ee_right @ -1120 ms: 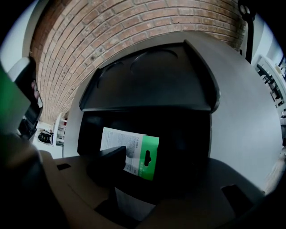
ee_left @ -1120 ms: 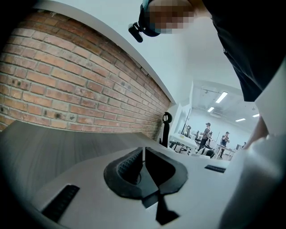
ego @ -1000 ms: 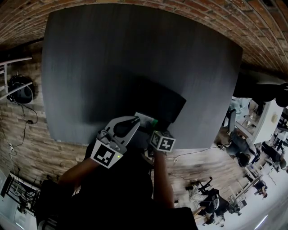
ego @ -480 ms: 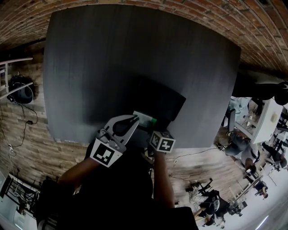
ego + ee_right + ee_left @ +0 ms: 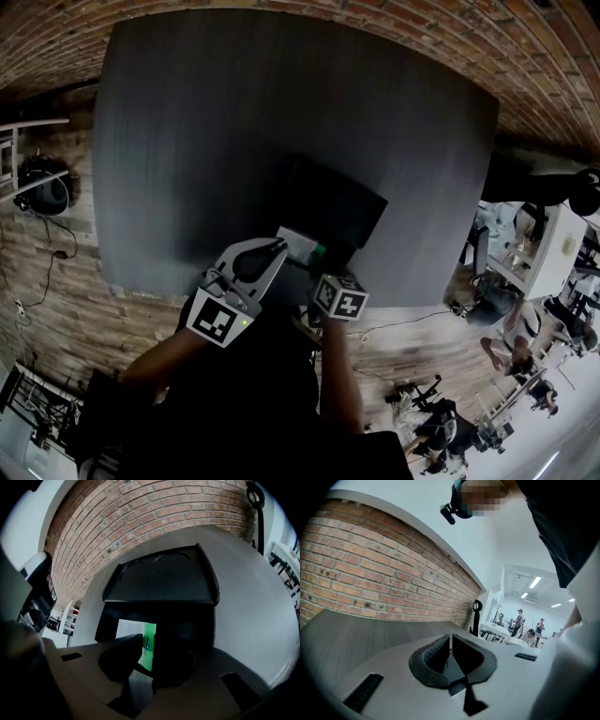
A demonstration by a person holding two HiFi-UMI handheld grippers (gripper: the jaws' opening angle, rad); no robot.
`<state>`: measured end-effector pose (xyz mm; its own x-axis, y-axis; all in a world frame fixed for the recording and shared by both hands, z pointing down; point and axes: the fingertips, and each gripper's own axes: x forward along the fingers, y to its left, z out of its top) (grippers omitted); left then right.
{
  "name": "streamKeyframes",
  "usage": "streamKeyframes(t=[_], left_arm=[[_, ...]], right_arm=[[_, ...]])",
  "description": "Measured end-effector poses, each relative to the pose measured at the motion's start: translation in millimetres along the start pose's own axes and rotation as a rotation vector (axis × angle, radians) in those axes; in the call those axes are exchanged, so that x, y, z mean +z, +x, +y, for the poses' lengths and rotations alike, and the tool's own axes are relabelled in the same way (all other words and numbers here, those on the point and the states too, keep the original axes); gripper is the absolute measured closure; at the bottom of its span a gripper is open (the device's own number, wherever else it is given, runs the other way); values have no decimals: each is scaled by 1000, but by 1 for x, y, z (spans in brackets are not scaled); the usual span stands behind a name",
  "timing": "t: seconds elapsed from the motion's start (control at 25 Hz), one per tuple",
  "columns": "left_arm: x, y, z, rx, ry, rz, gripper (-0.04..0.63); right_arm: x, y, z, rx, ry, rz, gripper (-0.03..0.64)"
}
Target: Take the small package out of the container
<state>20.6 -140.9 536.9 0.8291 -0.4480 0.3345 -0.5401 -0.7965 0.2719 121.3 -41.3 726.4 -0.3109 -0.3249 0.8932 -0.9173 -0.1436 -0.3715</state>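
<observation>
The right hand-held gripper (image 5: 147, 641) is pointing steeply down into the black container (image 5: 361, 211), and its jaws have just been closing; the small package (image 5: 133, 629), white with a green edge, is sitting between them and they are now appearing to pinch it; judging by this, the grasp is being completed and the lift out is not yet begun, since the package is lying inside the container at its near end. The left hand-held gripper (image 5: 450, 644) is hovering just beside, its jaws meeting on nothing. Showing on the dark bench (image 5: 234, 112) are one container, one package and two grippers.
</observation>
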Motion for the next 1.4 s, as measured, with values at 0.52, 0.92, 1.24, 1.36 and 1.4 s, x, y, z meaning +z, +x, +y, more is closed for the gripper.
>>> streamKeyframes(t=[0.52, 0.92, 1.24, 1.36, 1.4], left_arm=[[1, -17, -8, 15, 12, -27, 549], [1, -38, -12, 44, 22, -58, 549], [4, -50, -17, 51, 31, -87, 549], [5, -54, -21, 51, 34, -91, 549], [5, -56, -22, 51, 35, -91, 549]], right_arm=[[3, -11, 15, 31, -20, -65, 558], [6, -20, 30, 42, -52, -98, 575], [5, -29, 42, 50, -51, -133, 584], [5, -33, 45, 57, -58, -146, 586], [4, -34, 47, 59, -61, -152, 588]])
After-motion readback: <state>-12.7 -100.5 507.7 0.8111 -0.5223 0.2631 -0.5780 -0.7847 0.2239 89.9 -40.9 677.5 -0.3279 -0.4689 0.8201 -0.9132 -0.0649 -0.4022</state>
